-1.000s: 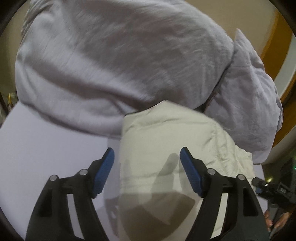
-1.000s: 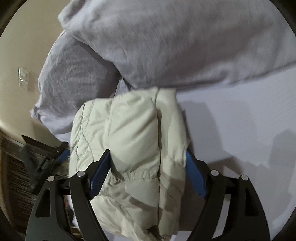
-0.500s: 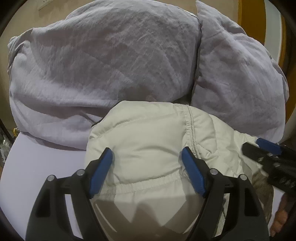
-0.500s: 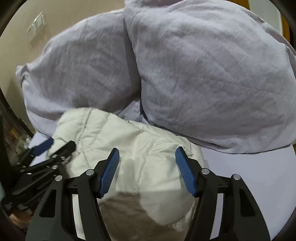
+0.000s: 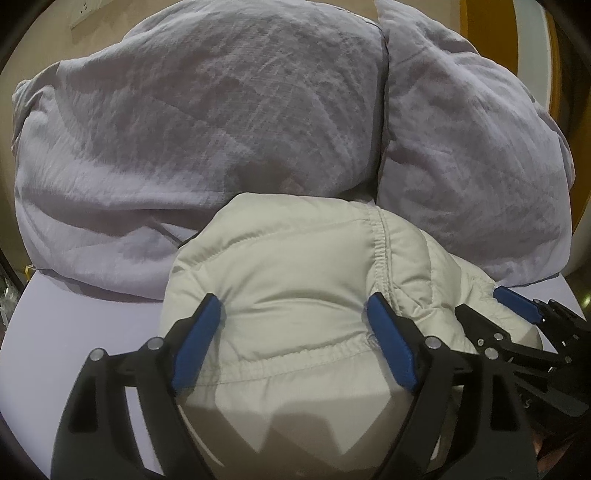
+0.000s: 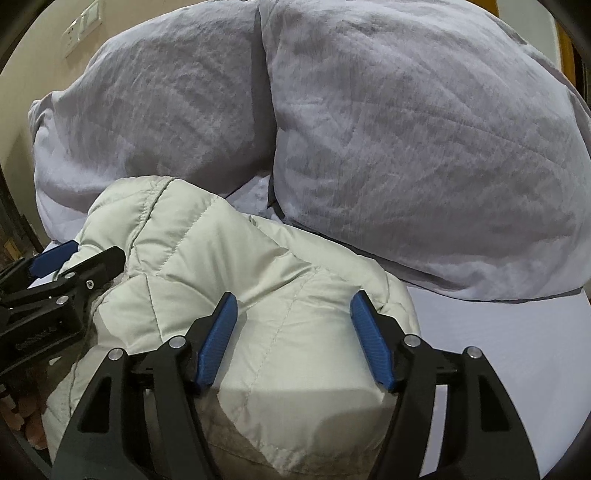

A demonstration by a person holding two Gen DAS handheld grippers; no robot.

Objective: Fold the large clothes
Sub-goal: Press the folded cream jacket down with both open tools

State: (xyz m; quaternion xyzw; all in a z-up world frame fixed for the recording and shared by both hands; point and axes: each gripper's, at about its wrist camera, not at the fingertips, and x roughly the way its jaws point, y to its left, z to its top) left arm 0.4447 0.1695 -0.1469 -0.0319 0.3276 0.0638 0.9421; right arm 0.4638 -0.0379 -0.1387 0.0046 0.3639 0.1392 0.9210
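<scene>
A cream quilted jacket [image 5: 295, 266] lies folded into a thick bundle on the lilac sheet [image 5: 74, 325], just in front of two pillows. My left gripper [image 5: 291, 306] straddles its left part; the jaws are opening, with the puffy fabric bulging up between the blue pads. My right gripper [image 6: 293, 299] stands over the right part of the jacket [image 6: 207, 251]; its jaws are opening too, with fabric under and between them. Each gripper shows in the other's view: the right gripper [image 5: 491, 310] and the left gripper [image 6: 81, 258] sit close side by side.
Two large lilac pillows [image 5: 203, 129] [image 5: 472, 166] stand against the wall right behind the jacket. Bare sheet [image 6: 498, 332] stretches to the right of the bundle. The bed's left edge is near, and a wall switch [image 6: 81, 26] sits at the upper left.
The right gripper, shut on the bundle a second ago, has let go and rolled level above it. The left gripper has moved from the bare sheet onto the jacket.
</scene>
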